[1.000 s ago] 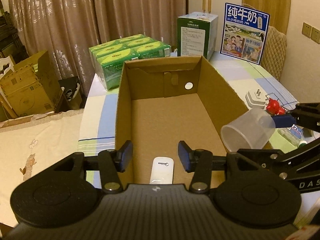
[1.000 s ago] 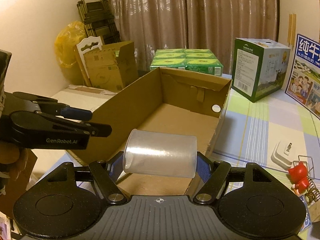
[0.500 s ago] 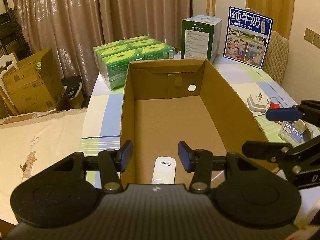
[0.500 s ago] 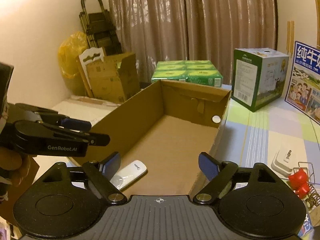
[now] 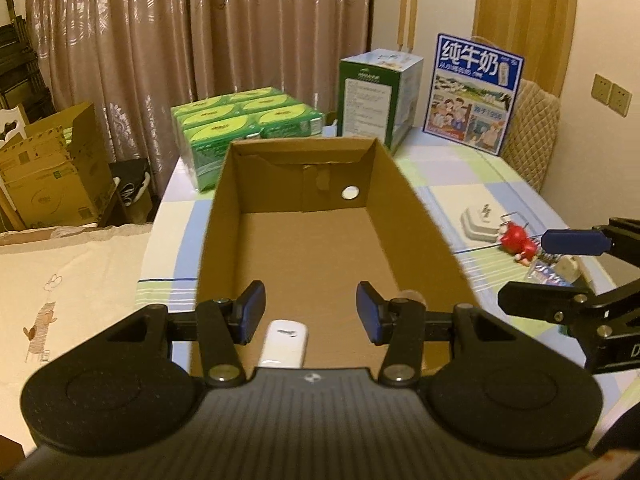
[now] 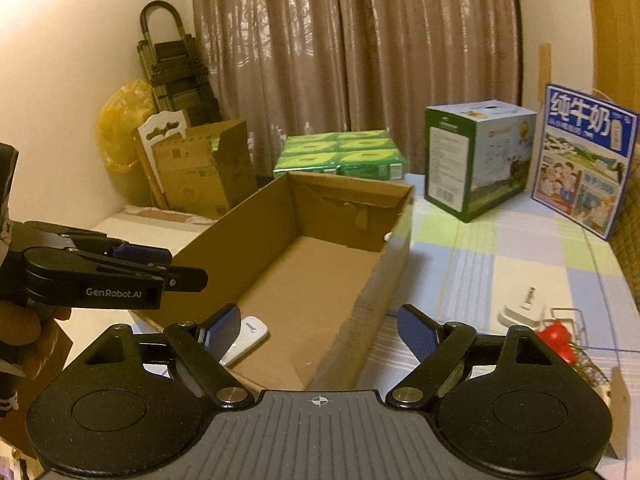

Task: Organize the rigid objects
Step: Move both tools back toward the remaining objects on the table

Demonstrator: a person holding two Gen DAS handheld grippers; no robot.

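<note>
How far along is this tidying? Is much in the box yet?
Early days. Done: a white remote lies in the cardboard box. In hand: nothing; the left gripper is open, and the right gripper has just been opening, with nothing between its jaws. Left: the white plug adapter and red toy sit on the table beside the box.

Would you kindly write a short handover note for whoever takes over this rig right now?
Left hand-held gripper: open, empty, over the cardboard box's near end.
Right hand-held gripper: jaws have just been opening, nothing between them.
Done: white remote lies in the box.
Left: white plug adapter and red toy wait on the table, right of the box.
</note>
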